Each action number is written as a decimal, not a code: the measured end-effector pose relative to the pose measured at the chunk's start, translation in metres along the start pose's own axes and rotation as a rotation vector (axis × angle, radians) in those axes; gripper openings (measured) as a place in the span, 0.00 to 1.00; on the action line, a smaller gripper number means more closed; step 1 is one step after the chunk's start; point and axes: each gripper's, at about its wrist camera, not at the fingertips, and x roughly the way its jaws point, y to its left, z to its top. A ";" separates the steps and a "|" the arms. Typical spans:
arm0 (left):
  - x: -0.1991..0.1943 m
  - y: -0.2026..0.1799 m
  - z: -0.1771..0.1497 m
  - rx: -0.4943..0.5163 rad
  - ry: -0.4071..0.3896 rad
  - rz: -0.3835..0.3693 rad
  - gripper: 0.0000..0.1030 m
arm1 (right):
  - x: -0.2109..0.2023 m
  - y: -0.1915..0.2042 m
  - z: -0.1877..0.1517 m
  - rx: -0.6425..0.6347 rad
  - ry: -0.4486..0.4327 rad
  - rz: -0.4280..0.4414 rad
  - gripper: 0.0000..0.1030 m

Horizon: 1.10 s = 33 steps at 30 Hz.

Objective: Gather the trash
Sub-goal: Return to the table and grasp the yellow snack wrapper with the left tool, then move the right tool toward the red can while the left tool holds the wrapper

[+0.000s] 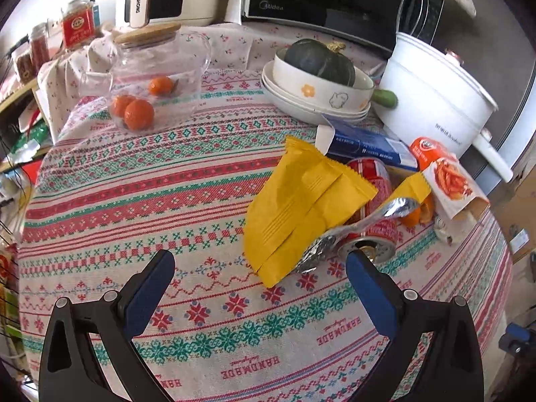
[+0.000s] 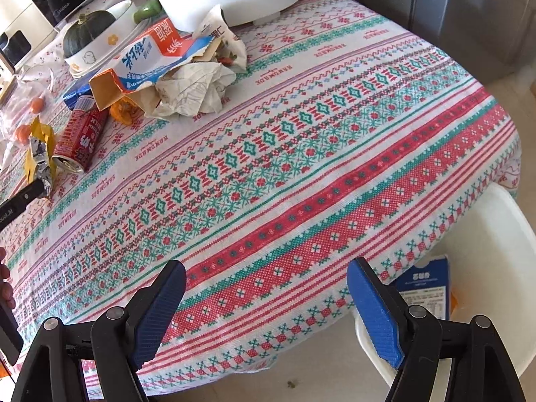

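Trash pile sits on the tablecloth (image 1: pixel 140 201): yellow wrapper (image 1: pixel 301 207) draped over red can (image 1: pixel 372 231), which lies on its side, open mouth toward cam, w/ foil scrap (image 1: pixel 361 227) across both. In left wrist view that's ~1 o'clock from left gripper (image 1: pixel 259 266); jaws wide, nothing between, right tip just at can rim. Risks, imo: closing on wrapper alone drags foil and rolls the can toward table edge; any dregs spill on cloth. Foil prob slips the pads. Behind at 1–2 o'clock: blue box (image 1: pixel 365 147), fry pouch (image 1: pixel 452 181), then stacked bowls (image 1: pixel 321 100) w/ squash (image 1: pixel 320 58), white pot (image 1: pixel 432 100); a wide sweep could knock those. Right gripper (image 2: pixel 266 281) also wide and empty, over table edge; white bin (image 2: pixel 485 268) at ~4 o'clock w/ blue carton (image 2: pixel 425 288) inside. Bin is partly under cloth overhang, so a drop could miss.
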 end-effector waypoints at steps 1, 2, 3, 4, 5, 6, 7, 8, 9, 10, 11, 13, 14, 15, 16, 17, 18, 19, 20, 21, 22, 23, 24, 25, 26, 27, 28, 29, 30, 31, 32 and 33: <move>0.000 0.000 0.002 0.006 -0.010 -0.022 1.00 | 0.001 0.001 -0.001 0.001 0.001 0.001 0.80; 0.001 -0.003 0.004 0.022 -0.020 -0.034 1.00 | 0.001 0.001 -0.001 0.001 0.003 0.002 0.80; 0.001 -0.005 0.006 0.045 -0.027 -0.049 1.00 | 0.002 0.002 -0.002 -0.001 0.005 0.001 0.80; 0.003 -0.007 0.008 0.072 -0.031 -0.060 1.00 | 0.003 0.003 -0.003 -0.004 0.007 0.000 0.80; 0.005 -0.008 0.010 0.098 -0.034 -0.066 1.00 | 0.004 0.003 -0.004 -0.006 0.009 -0.002 0.80; 0.007 -0.009 0.012 0.121 -0.034 -0.082 1.00 | 0.005 0.003 -0.004 -0.008 0.011 -0.005 0.80; 0.009 -0.010 0.013 0.142 -0.036 -0.097 1.00 | 0.006 0.004 -0.005 -0.011 0.014 -0.006 0.80; 0.010 -0.010 0.015 0.161 -0.036 -0.110 1.00 | 0.006 0.003 -0.006 -0.015 0.018 -0.008 0.80; 0.012 -0.010 0.016 0.179 -0.032 -0.128 1.00 | 0.007 0.003 -0.006 -0.018 0.021 -0.009 0.80; 0.014 -0.010 0.016 0.198 -0.029 -0.140 1.00 | 0.008 0.002 -0.007 -0.023 0.024 -0.012 0.80; 0.017 -0.009 0.016 0.215 -0.024 -0.149 0.98 | 0.009 0.001 -0.007 -0.027 0.026 -0.016 0.80; 0.022 -0.012 0.014 0.246 -0.002 -0.175 0.94 | 0.010 -0.001 -0.007 -0.034 0.028 -0.028 0.80; 0.025 -0.013 0.013 0.263 0.009 -0.180 0.91 | 0.010 -0.003 -0.007 -0.036 0.028 -0.036 0.80; 0.027 -0.016 0.012 0.278 0.019 -0.182 0.89 | 0.011 -0.005 -0.007 -0.038 0.030 -0.043 0.80; 0.029 -0.017 0.011 0.290 0.029 -0.180 0.83 | 0.013 -0.007 -0.006 -0.039 0.032 -0.050 0.80; 0.031 -0.018 0.011 0.294 0.041 -0.178 0.75 | 0.014 -0.008 -0.006 -0.040 0.034 -0.057 0.80; 0.033 -0.019 0.011 0.290 0.053 -0.181 0.71 | 0.016 -0.010 -0.006 -0.040 0.038 -0.065 0.80; 0.035 -0.019 0.011 0.282 0.065 -0.182 0.64 | 0.018 -0.012 -0.006 -0.040 0.041 -0.072 0.80; 0.036 -0.019 0.011 0.275 0.074 -0.181 0.58 | 0.019 -0.013 -0.006 -0.039 0.044 -0.077 0.80; 0.036 -0.020 0.011 0.267 0.082 -0.175 0.56 | 0.020 -0.014 -0.006 -0.039 0.046 -0.080 0.80; 0.036 -0.020 0.011 0.261 0.086 -0.178 0.45 | 0.021 -0.014 -0.006 -0.038 0.048 -0.082 0.80; 0.035 -0.021 0.011 0.255 0.096 -0.177 0.37 | 0.022 -0.013 -0.006 -0.038 0.050 -0.082 0.80; 0.034 -0.022 0.011 0.249 0.103 -0.164 0.37 | 0.022 -0.013 -0.006 -0.039 0.051 -0.079 0.80; 0.030 -0.022 0.011 0.247 0.102 -0.159 0.36 | 0.022 -0.012 -0.006 -0.042 0.051 -0.077 0.80; 0.025 -0.024 0.011 0.244 0.100 -0.157 0.35 | 0.022 -0.010 -0.006 -0.046 0.050 -0.075 0.80; 0.020 -0.025 0.010 0.240 0.101 -0.149 0.35 | 0.022 -0.009 -0.006 -0.052 0.048 -0.074 0.80; 0.014 -0.026 0.009 0.232 0.101 -0.145 0.34 | 0.021 -0.007 -0.006 -0.057 0.046 -0.072 0.80; 0.007 -0.026 0.007 0.221 0.102 -0.144 0.34 | 0.020 -0.005 -0.006 -0.063 0.043 -0.069 0.80; 0.000 -0.027 0.004 0.213 0.107 -0.139 0.34 | 0.019 -0.003 -0.006 -0.068 0.040 -0.067 0.80; -0.007 -0.028 0.000 0.211 0.113 -0.129 0.34 | 0.018 -0.001 -0.005 -0.073 0.037 -0.064 0.80; -0.017 -0.030 -0.005 0.217 0.117 -0.117 0.34 | 0.017 0.001 -0.005 -0.079 0.034 -0.060 0.80; -0.027 -0.031 -0.009 0.225 0.115 -0.102 0.34 | 0.016 0.004 -0.005 -0.084 0.032 -0.057 0.80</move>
